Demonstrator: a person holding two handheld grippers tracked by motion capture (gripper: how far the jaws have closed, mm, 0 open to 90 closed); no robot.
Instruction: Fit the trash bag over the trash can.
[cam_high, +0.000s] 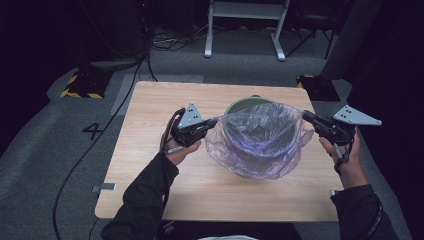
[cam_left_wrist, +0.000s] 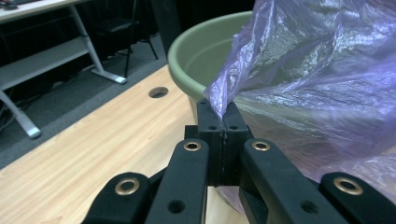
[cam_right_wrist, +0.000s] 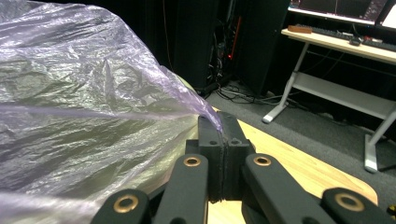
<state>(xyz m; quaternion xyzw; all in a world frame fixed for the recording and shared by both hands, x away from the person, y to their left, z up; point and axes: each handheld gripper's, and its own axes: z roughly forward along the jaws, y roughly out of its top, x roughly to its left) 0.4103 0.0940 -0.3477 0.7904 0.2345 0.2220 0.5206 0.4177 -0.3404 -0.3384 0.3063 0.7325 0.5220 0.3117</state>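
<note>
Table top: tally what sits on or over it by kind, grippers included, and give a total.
Purple plastic bag: 1, stretched over the bin
Green bin: 1, standing on the wooden table
Grippers: 2, the left gripper and the right gripper, each clamped on an edge of the bag
Total: 4

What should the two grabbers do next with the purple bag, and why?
Probably pull the bag's mouth down around the green bin's rim. The left gripper and the right gripper each pinch an edge of the purple bag, stretched open over the bin, whose far rim is not yet covered.
</note>
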